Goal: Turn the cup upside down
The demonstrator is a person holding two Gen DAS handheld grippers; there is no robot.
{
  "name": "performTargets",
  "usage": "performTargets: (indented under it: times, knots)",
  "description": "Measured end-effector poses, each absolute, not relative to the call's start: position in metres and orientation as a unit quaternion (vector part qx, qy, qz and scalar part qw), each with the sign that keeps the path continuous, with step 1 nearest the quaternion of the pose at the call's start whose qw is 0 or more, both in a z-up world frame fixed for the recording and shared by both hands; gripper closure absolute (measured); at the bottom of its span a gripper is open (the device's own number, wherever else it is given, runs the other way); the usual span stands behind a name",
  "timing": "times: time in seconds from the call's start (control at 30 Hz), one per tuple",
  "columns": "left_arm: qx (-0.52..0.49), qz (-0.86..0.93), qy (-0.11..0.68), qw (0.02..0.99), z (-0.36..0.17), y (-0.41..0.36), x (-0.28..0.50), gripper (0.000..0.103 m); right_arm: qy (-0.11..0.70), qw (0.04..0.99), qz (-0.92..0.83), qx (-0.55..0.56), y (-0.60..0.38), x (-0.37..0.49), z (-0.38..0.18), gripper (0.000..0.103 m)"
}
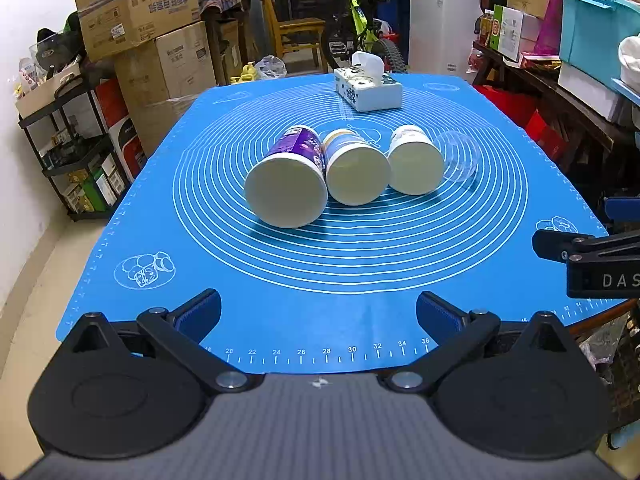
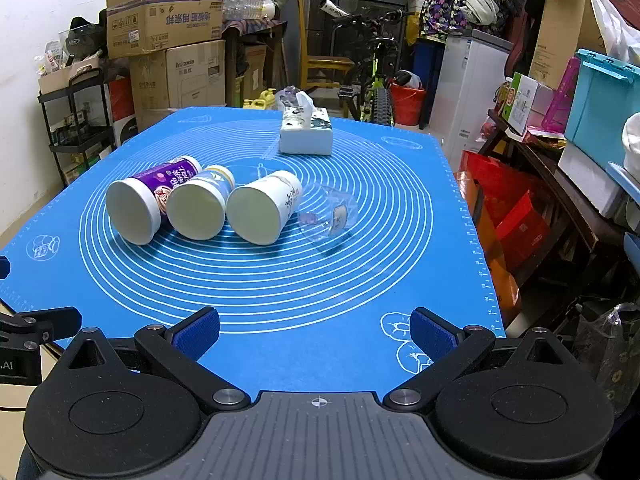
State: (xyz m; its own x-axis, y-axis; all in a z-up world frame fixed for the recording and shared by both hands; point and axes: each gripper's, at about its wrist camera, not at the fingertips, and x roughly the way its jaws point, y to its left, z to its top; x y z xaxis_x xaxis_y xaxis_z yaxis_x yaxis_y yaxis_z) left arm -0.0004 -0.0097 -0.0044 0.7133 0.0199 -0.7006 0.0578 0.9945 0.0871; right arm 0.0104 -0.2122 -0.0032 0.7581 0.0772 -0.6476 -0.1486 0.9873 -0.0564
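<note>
A: Where do your grippers sit?

B: Your left gripper [image 1: 319,312] and right gripper [image 2: 315,330] hover low over the mat's [image 1: 360,300] near edge, jaws spread wide, holding nothing.

A: And the cups?

B: Four lie on their sides mid-mat, mouths toward you: the purple cup [image 2: 150,204], the blue-banded cup [image 2: 199,206], the white cup [image 2: 262,208] and the clear cup [image 2: 330,218]. Behind them sits the tissue box [image 2: 306,134].

A: Any writing?

B: "DAS" on your right gripper's body; ruler numbers 20 to 36 along the edge.

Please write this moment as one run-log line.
left tool: open, empty | right tool: open, empty | three paper cups and one clear plastic cup: lying sideways on blue mat | flip: not started
</note>
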Motion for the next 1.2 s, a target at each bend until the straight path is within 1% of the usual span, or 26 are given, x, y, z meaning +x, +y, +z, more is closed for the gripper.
performTargets:
  times: [1.2]
  knots:
    - [0.062,-0.011,0.377,0.924,-0.0039,-0.0097,-0.0006,0.001,0.344,0.936,0.060,-0.053,-0.2133,0.0115,-0.0049,0.003]
